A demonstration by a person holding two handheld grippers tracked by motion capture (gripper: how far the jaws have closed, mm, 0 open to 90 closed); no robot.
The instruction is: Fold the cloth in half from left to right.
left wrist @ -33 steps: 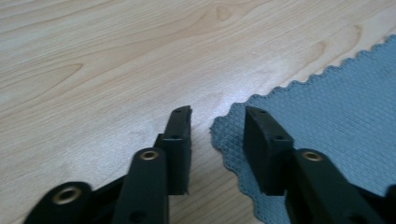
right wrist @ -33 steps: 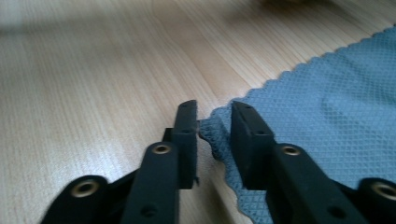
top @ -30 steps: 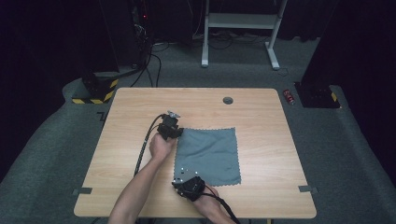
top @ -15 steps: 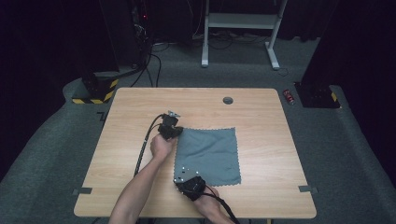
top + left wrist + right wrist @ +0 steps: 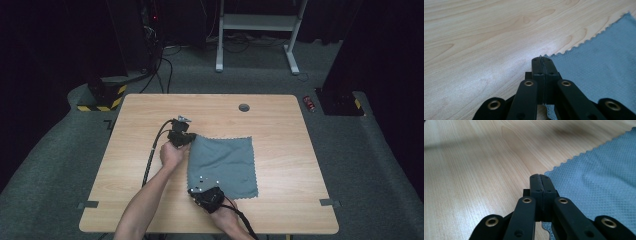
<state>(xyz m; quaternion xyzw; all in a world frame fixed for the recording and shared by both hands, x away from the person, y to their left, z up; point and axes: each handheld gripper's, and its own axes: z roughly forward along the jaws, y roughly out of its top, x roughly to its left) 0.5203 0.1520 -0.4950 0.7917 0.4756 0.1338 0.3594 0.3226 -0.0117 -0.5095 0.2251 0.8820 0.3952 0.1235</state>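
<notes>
Grey-blue cloth (image 5: 222, 165) lies flat mid-table (image 5: 280, 120); thin, limp, light, will drape and slide on the wood; corners are the right hold. Left gripper (image 5: 541, 60) pinched shut on far-left corner; right gripper (image 5: 541, 178) clamped on near-left corner, edge caught between jaws.

Blue-grey cleaning cloth (image 5: 222, 165) with a fine diamond weave and a zigzag pinked edge, spread on a pale wood-grain counter (image 5: 150, 115) with darker streaks and knots, plus a small dark round grommet (image 5: 243, 107). Black left hand-held gripper (image 5: 541, 65) and black right hand-held gripper (image 5: 540, 183), each with brass-coloured rivet rings on the links. Grey-green carpeted floor (image 5: 380, 165), yellow-and-black hazard stripes (image 5: 107, 95) on a dark block, white desk frame (image 5: 260, 30) behind.
</notes>
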